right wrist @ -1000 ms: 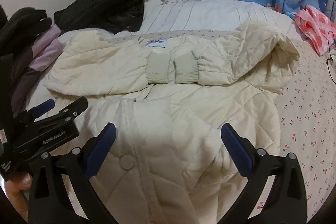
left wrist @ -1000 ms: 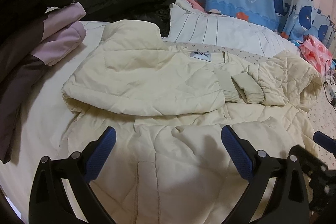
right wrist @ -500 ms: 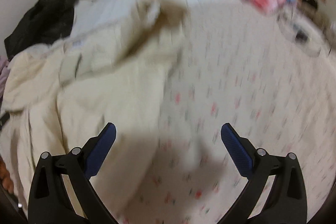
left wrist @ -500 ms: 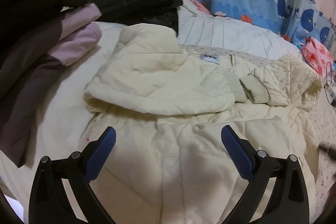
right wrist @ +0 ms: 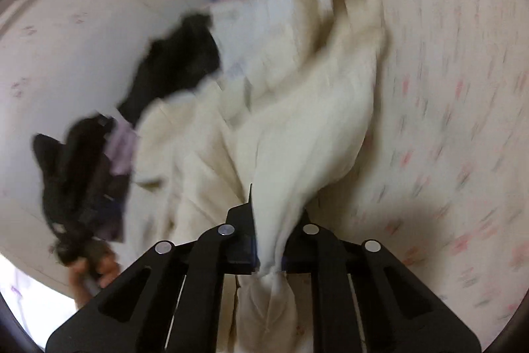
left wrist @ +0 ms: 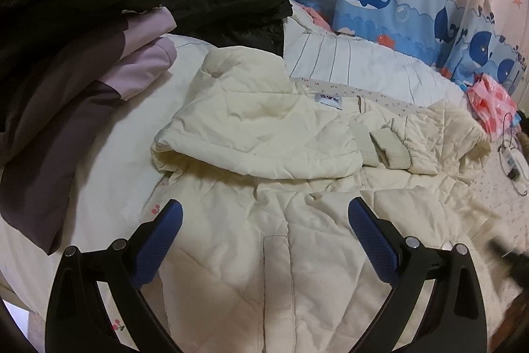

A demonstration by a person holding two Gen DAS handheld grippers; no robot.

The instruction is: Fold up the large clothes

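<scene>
Both right gripper (right wrist: 269,248) fingers apparently pinch the blurred cream jacket (right wrist: 297,134).

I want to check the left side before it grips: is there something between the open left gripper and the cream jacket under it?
Nothing visible is in the way. The left gripper is open just above the lower front of the cream jacket, with only jacket fabric between its fingers. The dark and purple clothes lie off to the left.

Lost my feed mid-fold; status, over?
Left tongs open over the cream quilted jacket, touching nothing. Right tongs shut on its bunched edge. Dark and lilac clothes pile beside it, clear of the fold.
</scene>
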